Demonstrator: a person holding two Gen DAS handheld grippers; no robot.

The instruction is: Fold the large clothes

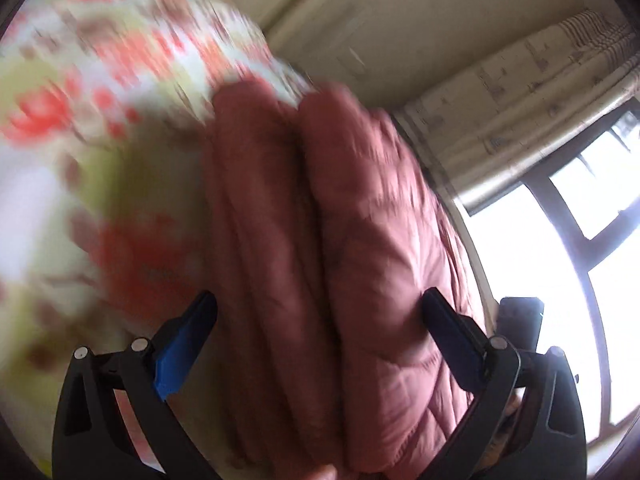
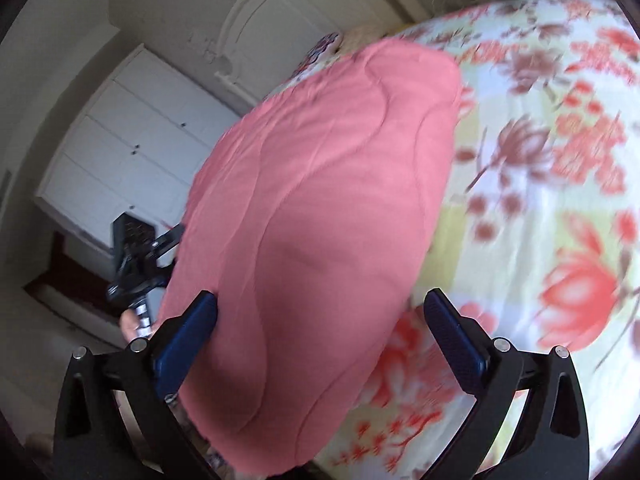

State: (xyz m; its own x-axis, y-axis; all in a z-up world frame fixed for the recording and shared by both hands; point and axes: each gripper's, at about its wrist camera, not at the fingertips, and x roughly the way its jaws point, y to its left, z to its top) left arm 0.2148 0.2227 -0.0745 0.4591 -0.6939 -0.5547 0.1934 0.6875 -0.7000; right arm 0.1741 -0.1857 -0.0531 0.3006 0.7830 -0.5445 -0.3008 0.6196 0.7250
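Observation:
A thick pink quilted garment lies folded into a bundle on a floral bedspread. In the left wrist view the bundle shows as two padded rolls running between the wide-open fingers of my left gripper. In the right wrist view its smooth top face fills the gap between the wide-open fingers of my right gripper. The left gripper shows past the bundle's left edge, held by a hand. Whether the pads touch the cloth I cannot tell.
The floral bedspread spreads to the right of the bundle and shows blurred in the left wrist view. A white cabinet with drawers stands beside the bed. A window and curtain are beyond.

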